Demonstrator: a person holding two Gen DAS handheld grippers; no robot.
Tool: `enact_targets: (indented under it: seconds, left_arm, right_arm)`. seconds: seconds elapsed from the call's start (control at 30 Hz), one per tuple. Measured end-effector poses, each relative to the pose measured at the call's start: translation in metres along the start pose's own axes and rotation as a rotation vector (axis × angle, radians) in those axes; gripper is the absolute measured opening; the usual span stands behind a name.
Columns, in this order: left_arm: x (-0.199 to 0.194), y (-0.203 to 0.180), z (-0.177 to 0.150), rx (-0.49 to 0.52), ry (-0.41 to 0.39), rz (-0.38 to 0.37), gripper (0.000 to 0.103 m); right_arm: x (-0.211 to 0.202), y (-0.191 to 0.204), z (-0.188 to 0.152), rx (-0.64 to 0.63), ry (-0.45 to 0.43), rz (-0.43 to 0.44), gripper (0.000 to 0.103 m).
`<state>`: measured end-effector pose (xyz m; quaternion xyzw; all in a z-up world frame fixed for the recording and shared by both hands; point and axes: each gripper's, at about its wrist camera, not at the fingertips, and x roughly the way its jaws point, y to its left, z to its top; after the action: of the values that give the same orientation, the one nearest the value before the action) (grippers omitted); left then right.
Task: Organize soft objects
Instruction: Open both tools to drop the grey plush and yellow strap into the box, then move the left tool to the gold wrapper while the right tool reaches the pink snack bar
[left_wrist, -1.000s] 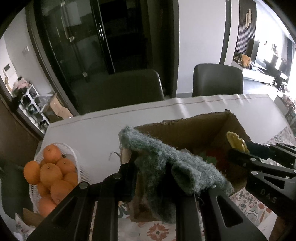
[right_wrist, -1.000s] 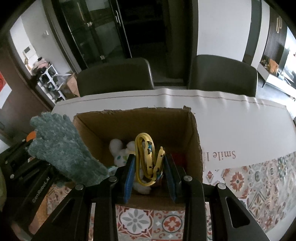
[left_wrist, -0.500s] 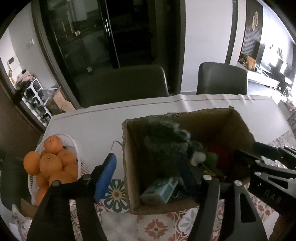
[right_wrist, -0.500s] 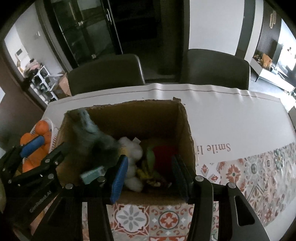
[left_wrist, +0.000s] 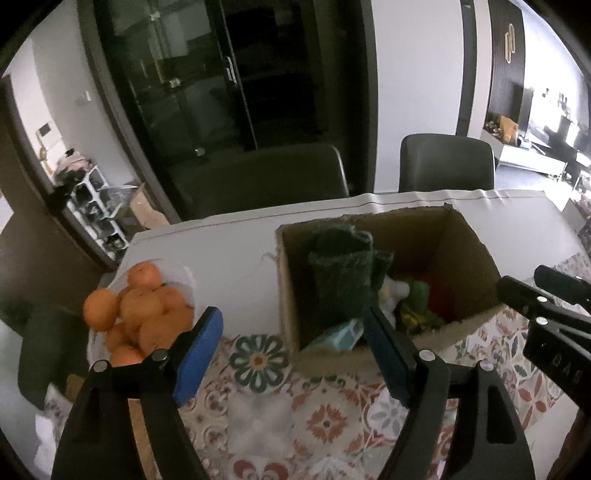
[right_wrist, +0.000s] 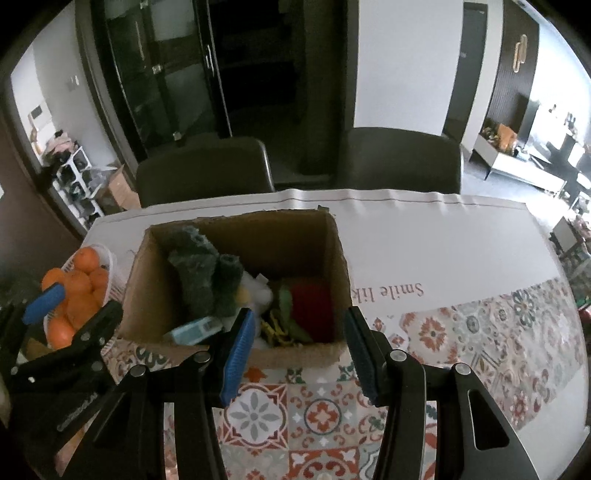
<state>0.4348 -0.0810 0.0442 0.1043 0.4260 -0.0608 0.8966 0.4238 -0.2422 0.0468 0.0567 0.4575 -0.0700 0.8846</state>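
An open cardboard box (right_wrist: 155, 295) (left_wrist: 288, 295) stands on the table. Inside lie a grey-green knitted glove (right_wrist: 199, 273) (left_wrist: 340, 280) against the left wall, a white plush toy (right_wrist: 258, 295), a green and yellow soft item (right_wrist: 280, 325), something red (right_wrist: 314, 302) and a light blue packet (right_wrist: 192, 330). My left gripper (left_wrist: 291, 354) is open and empty, in front of the box's left corner. My right gripper (right_wrist: 301, 354) is open and empty, just in front of the box's near wall.
A white basket of oranges (left_wrist: 147, 314) (right_wrist: 74, 291) stands left of the box. The table has a white cloth (right_wrist: 424, 236) at the back and a patterned tile cloth (right_wrist: 480, 350) in front. Two dark chairs (right_wrist: 203, 173) stand behind the table.
My left gripper opened and let the glove drop into the box. My right gripper opened and let the yellow item drop into the box. Both grippers drew back toward me.
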Motion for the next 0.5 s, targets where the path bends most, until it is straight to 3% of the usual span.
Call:
enact_targets:
  seconds: [0.3,0.5]
  left_arm:
    - [-0.050,0.015,-0.045,-0.027,-0.025,-0.011,0.081]
    - [-0.073,0.019,-0.077,-0.026,-0.032,-0.019,0.081]
  right_arm:
    - [-0.048,0.008,-0.045,0.028,-0.071,0.005,0.059]
    - [-0.067,0.012,-0.077,0.040,-0.069,0.012,0.062]
